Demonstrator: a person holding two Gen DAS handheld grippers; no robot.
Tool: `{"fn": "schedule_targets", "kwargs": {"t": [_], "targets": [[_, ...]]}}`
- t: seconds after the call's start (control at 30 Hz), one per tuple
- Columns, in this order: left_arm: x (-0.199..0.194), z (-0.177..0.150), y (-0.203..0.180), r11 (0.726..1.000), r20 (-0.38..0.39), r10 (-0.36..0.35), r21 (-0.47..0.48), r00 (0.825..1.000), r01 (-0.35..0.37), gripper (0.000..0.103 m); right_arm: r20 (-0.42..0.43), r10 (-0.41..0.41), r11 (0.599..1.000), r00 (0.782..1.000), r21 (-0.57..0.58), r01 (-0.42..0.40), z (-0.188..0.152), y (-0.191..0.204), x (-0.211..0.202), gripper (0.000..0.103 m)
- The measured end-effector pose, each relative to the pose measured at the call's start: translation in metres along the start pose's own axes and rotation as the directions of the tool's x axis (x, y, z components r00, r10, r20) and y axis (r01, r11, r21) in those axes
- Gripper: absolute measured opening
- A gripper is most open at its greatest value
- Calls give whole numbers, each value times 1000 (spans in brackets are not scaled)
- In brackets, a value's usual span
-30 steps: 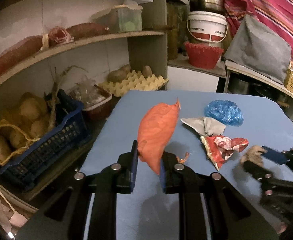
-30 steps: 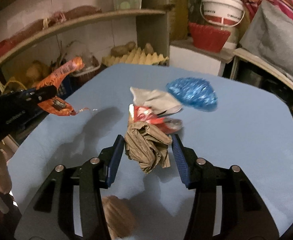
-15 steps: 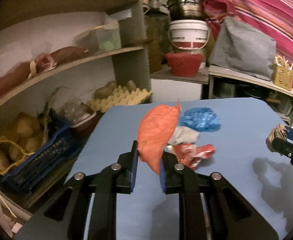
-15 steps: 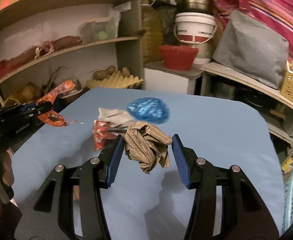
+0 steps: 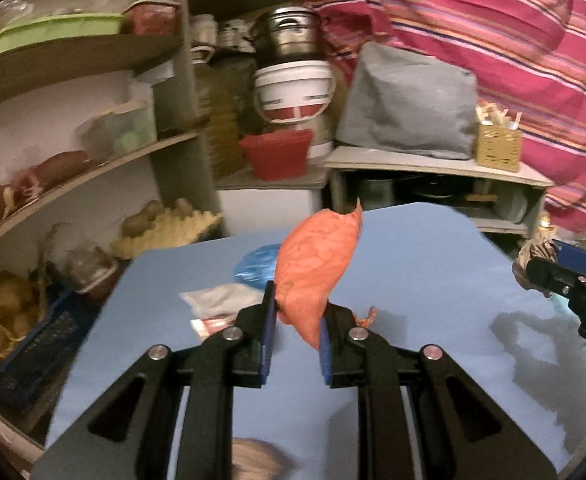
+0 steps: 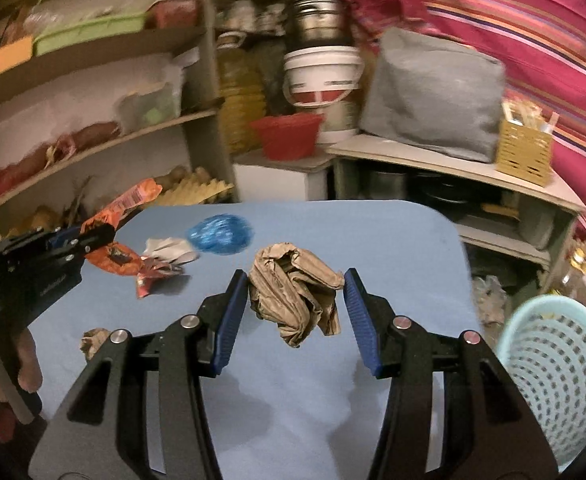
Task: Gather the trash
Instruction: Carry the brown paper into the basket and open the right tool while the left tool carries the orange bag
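Observation:
My left gripper [image 5: 297, 304] is shut on an orange snack wrapper [image 5: 317, 264], held up above the blue table [image 5: 413, 280]. My right gripper [image 6: 295, 276] is shut on a crumpled brown paper [image 6: 293, 292], also clear of the table. In the right wrist view the left gripper [image 6: 93, 236] shows at the left with the wrapper [image 6: 113, 256]. On the table lie a blue plastic wad [image 6: 219, 234], a grey-white paper [image 6: 169, 250], a red wrapper [image 6: 153, 276] and a small brown scrap [image 6: 93, 340]. A pale perforated basket [image 6: 561, 376] stands low at the right, beside the table.
Curved shelves [image 5: 93, 168] with potatoes and an egg tray [image 5: 165, 228] run along the left. Behind the table stand a red bowl [image 5: 277, 152], a white bucket [image 5: 293, 92], a grey covered box [image 5: 405, 116] and a yellow basket [image 5: 497, 144]. A striped curtain [image 5: 513, 40] hangs at the right.
Both grippers have swung to the right and risen a little, each keeping its load. The trash pile has slid left in both views, and the pale basket has come into the right wrist view.

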State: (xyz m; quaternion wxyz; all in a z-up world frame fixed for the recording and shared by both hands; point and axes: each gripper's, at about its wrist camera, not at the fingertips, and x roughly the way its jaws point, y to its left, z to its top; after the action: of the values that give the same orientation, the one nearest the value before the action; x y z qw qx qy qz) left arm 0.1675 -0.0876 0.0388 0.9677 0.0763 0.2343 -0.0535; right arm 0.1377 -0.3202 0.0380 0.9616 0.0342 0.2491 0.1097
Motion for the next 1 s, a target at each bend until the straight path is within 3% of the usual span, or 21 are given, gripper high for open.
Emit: {"fn": "schedule_targets", "kwargs": {"t": [0.3,0.63,0.8,1.0], "targets": [[3,14,-84,995,7,-92,23,996,92,19,6,-129,989,992,79,128,-8,-89,-35,50],[8,14,-147,988,-17,-149,31,989,149,19,-92,-316,930,944,164,328,-37,-187,-54,50],[14,14,-174,985,-33,-163,46,986,165,19,-145,-341,910,929,197,364,-53,-210,-52,50],[19,18,-197,985,-50,-167,34,985,169,19,-156,-354,914,922,152,376,-54,-208,-52,50]]}}
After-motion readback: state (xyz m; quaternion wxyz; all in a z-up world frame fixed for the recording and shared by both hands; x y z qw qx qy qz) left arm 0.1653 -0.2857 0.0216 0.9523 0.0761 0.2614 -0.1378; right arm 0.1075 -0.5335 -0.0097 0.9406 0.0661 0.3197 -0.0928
